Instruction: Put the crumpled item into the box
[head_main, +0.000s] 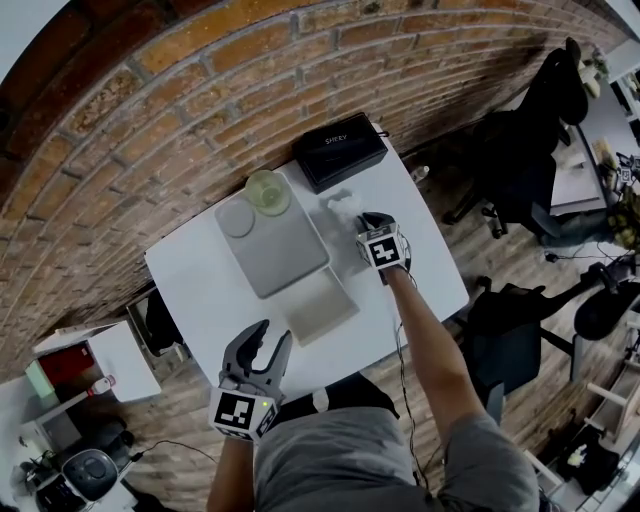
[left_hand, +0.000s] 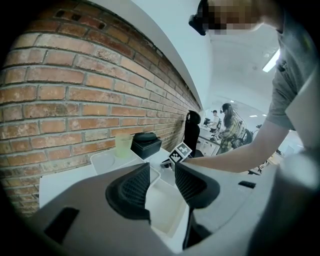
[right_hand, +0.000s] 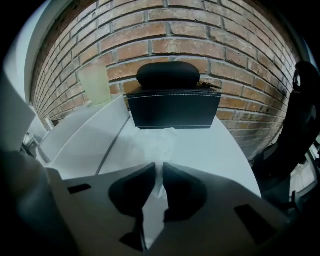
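White counter (head_main: 200, 290) against a brick wall (head_main: 150, 130), wood floor (head_main: 520, 270) around (office chairs (head_main: 530, 130) beyond); the right tool (right_hand: 159, 170) pinches the crumpled tissue (right_hand: 157, 141) just before the black box (right_hand: 172, 107), the left tool (left_hand: 161, 172) gapes wide, empty

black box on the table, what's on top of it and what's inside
A rounded black object sits on top of the black box. The inside is covered, so its contents cannot be seen. The crumpled paper lies in front.
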